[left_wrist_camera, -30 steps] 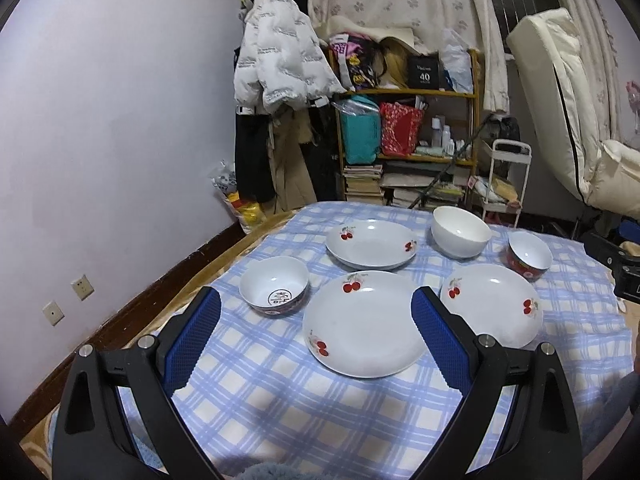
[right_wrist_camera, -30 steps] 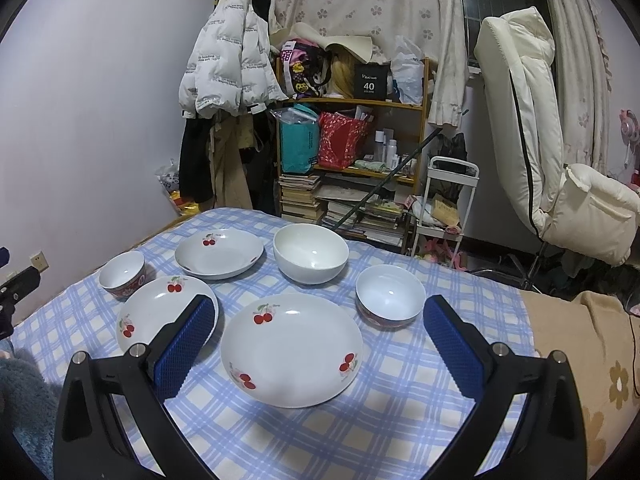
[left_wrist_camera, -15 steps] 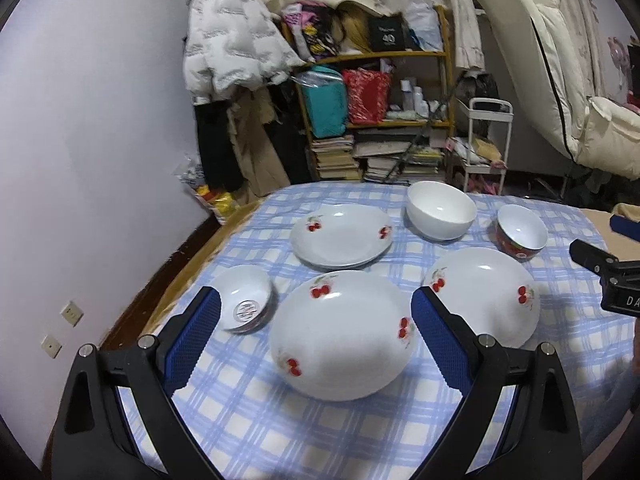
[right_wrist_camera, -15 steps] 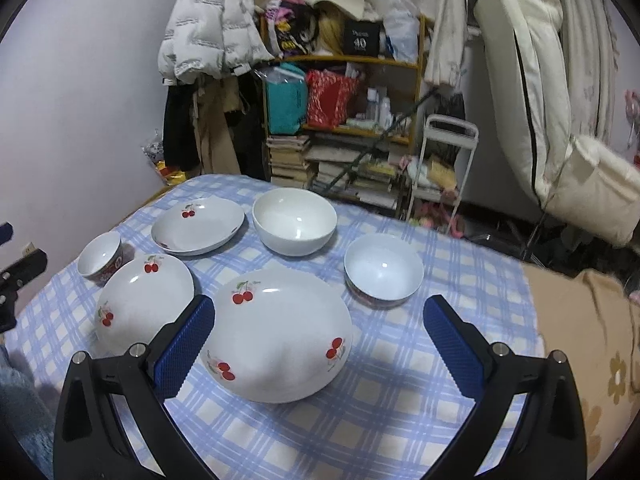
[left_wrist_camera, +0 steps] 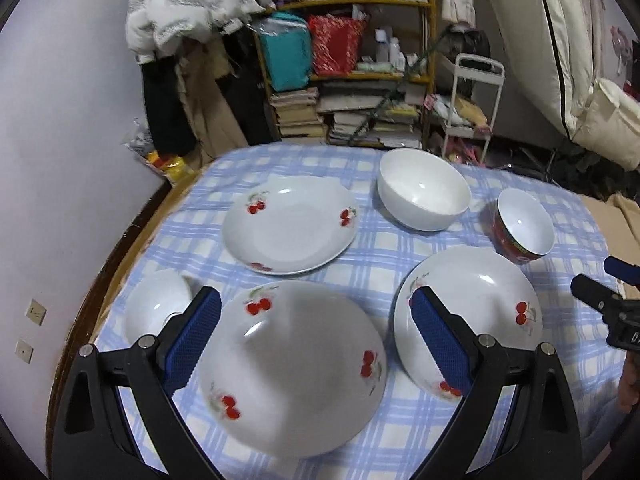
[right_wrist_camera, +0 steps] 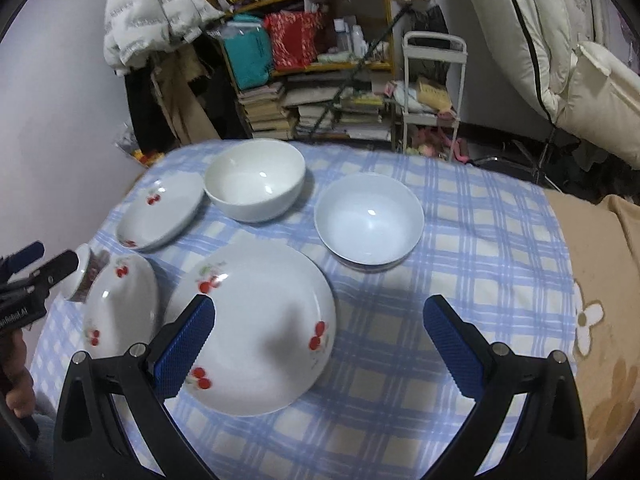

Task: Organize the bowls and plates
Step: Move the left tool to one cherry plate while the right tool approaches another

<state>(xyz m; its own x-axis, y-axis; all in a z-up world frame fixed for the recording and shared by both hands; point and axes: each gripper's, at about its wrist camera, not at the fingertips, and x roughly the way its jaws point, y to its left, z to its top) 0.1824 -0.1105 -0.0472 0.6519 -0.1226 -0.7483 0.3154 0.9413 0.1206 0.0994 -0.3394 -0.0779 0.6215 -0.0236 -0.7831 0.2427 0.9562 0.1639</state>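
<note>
Three white cherry-print plates lie on the blue checked tablecloth [left_wrist_camera: 384, 248]: a near-left plate [left_wrist_camera: 296, 368], a near-right plate [left_wrist_camera: 476, 304] and a far plate [left_wrist_camera: 290, 228]. A large white bowl [left_wrist_camera: 424, 194], a red-sided small bowl [left_wrist_camera: 522, 226] and a small bowl at the left [left_wrist_camera: 154, 304] stand around them. My left gripper [left_wrist_camera: 316, 340] is open above the near-left plate. My right gripper [right_wrist_camera: 320, 344] is open over the right edge of the near-right plate [right_wrist_camera: 256, 324], with the small bowl [right_wrist_camera: 368, 220] beyond it.
A cluttered shelf with books and bags [left_wrist_camera: 352, 80] and a hanging white jacket [left_wrist_camera: 188, 4] stand behind the table. A white trolley [right_wrist_camera: 434, 80] and a cream chair [right_wrist_camera: 580, 60] are at the back right. A brown flowered blanket [right_wrist_camera: 600, 320] lies to the right.
Both grippers have moved forward and down toward the table, so the plates look larger and nearer. Both stay open and empty. No dish has moved.
</note>
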